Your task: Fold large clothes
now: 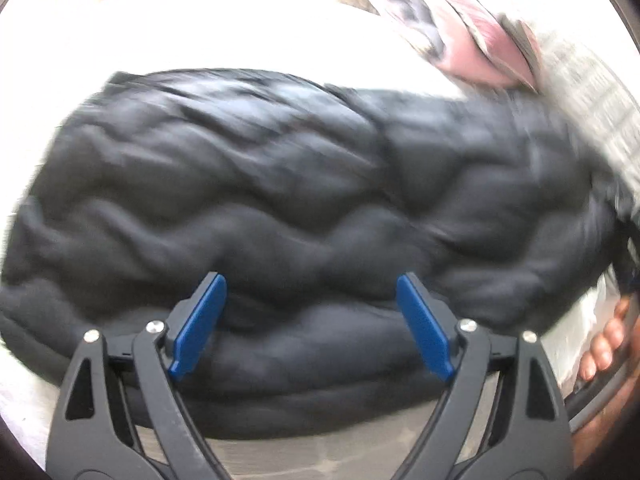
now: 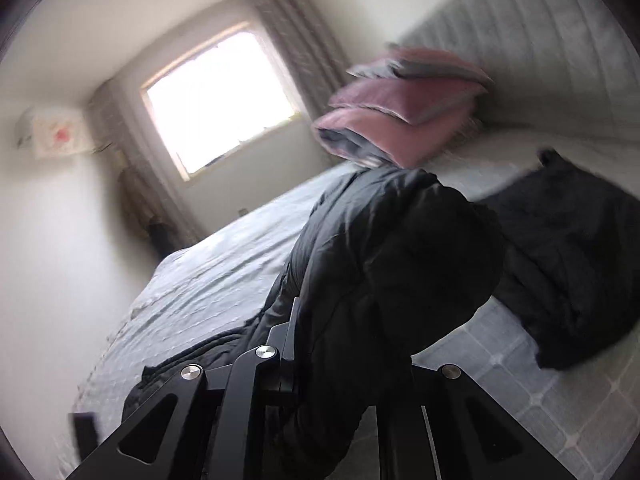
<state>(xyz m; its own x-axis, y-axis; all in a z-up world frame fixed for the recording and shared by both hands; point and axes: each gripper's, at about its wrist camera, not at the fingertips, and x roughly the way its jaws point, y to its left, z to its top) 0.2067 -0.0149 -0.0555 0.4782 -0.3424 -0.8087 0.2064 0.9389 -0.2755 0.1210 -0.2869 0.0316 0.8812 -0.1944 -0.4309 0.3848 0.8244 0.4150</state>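
Observation:
A large black puffer jacket [image 1: 280, 208] lies spread across the white bed [image 1: 200, 28], filling the left wrist view. My left gripper [image 1: 312, 292] is open, its blue pads [image 1: 200, 320] wide apart just above the jacket's near hem, holding nothing. In the right wrist view my right gripper [image 2: 320, 344] is shut on a fold of the black jacket [image 2: 380, 264], which bulges up over the fingers and hides the tips. The jacket hangs lifted above the bed [image 2: 224, 264].
A folded pink and grey quilt [image 2: 400, 120] lies near the headboard [image 2: 520, 48]; it also shows in the left wrist view [image 1: 480, 40]. Another black garment [image 2: 568, 264] lies on the bed at right. A window [image 2: 224, 100] with curtains is in the far wall.

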